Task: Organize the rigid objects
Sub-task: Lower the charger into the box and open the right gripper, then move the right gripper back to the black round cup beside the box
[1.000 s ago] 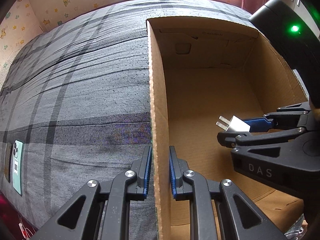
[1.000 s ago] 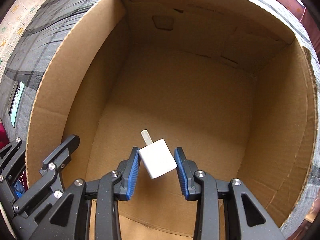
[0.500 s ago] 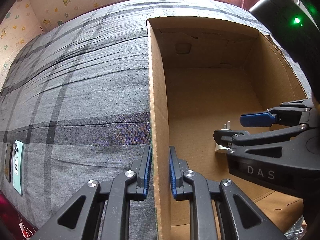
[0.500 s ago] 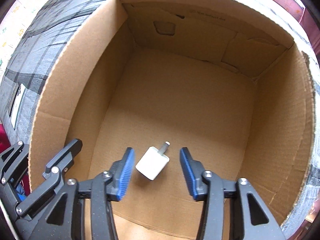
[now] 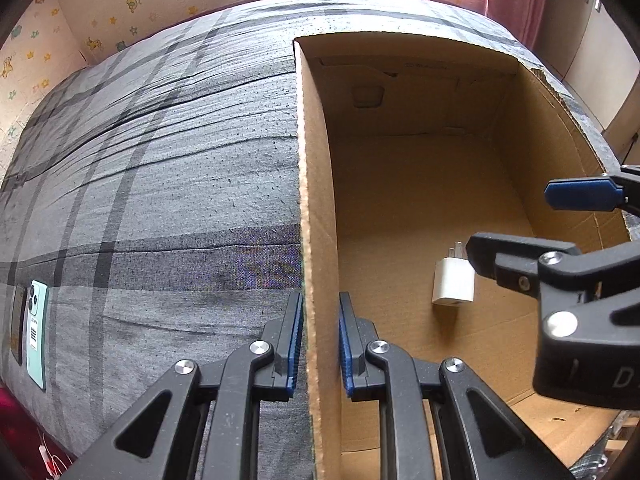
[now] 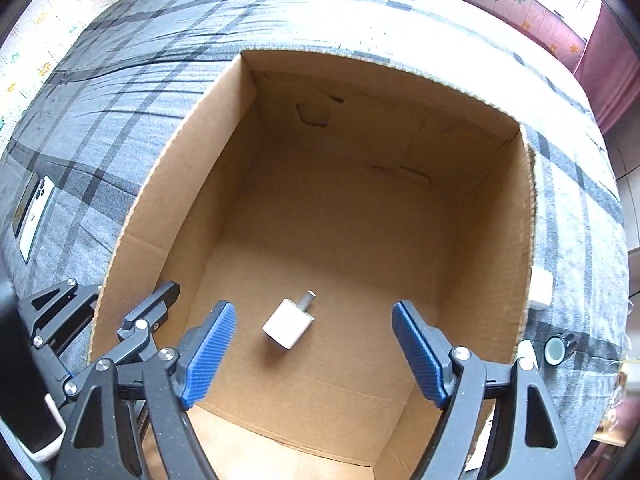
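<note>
Blue ribbed fingers [image 5: 295, 344] of the left gripper [image 5: 318, 346] sit close together on either side of the left wall of the open brown cardboard box [image 5: 316, 208], pinching that wall near its front end; one pad lies outside against the cloth, the other inside the box. Across the box, the right gripper [image 6: 314, 354] has its blue pads spread wide with nothing between them, held above the box floor near the front.

On that floor lies the small white cube-shaped plug charger [image 6: 289, 323], free of both grippers. From the right wrist view it rests on one face with its metal prongs pointing toward the far wall, roughly midway between the spread pads but below them. From the left wrist view the same charger [image 5: 454, 282] appears partly behind the black tip of the right gripper [image 5: 532, 224] (its USB port faces the camera there, which the other view does not reveal).

Both views share the grey plaid cloth [image 5: 160, 184] under the box and a pale green phone [image 5: 37, 346] lying flat at its left edge, well apart from the box. Only the right wrist view shows what sits past the box's right wall: a small white block [image 6: 541, 288] just beside the wall and a dark round-ended object [image 6: 558, 347] nearer the front, too small to identify.
</note>
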